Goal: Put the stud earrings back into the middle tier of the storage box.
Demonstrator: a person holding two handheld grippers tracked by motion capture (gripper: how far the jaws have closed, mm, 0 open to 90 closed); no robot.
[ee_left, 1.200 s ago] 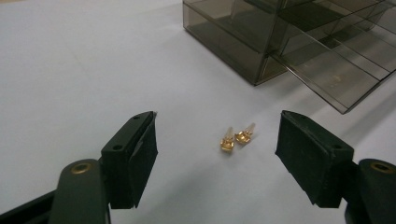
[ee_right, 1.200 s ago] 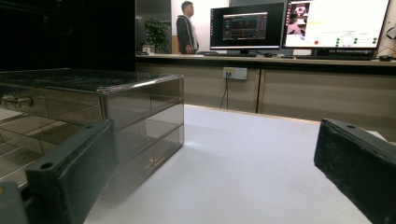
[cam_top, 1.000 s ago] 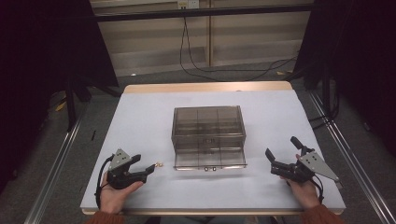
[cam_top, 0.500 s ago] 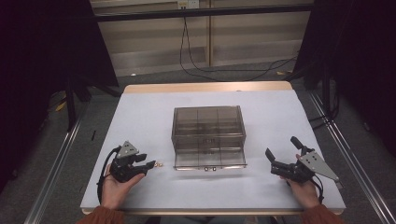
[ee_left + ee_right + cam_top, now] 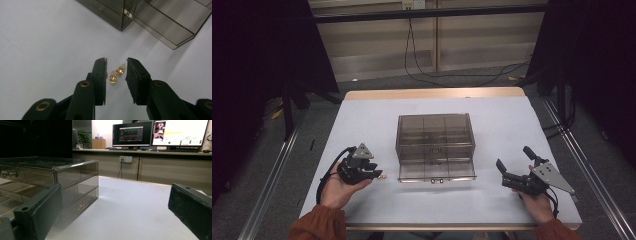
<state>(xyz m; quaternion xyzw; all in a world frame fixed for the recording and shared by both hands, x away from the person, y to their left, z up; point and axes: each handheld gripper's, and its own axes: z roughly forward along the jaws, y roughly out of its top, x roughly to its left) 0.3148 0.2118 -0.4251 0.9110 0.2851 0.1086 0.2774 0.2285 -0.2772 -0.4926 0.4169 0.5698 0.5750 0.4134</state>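
Two tiny gold-and-white parts (image 5: 116,74) lie close together on the white table, just left of the smoky clear drawer box (image 5: 435,136). My left gripper (image 5: 116,61) has them between its jaws, which have just been closing; a thin gap still shows on each side and the pads do not press on them. In the high view the left gripper (image 5: 377,174) sits at the front left with the parts (image 5: 382,176) at its tips. My right gripper (image 5: 511,156) rests at the front right, wide open and holding nothing.
The box's bottom drawer (image 5: 437,172) is pulled out toward me, and its corner (image 5: 172,30) is just ahead of the left jaws. The table's bare surface (image 5: 512,125) runs around the box. Monitors (image 5: 160,132) stand on a bench beyond the far edge.
My left gripper has moved right, up to the gold parts, and its jaws have narrowed around them. The right gripper has stayed in place.
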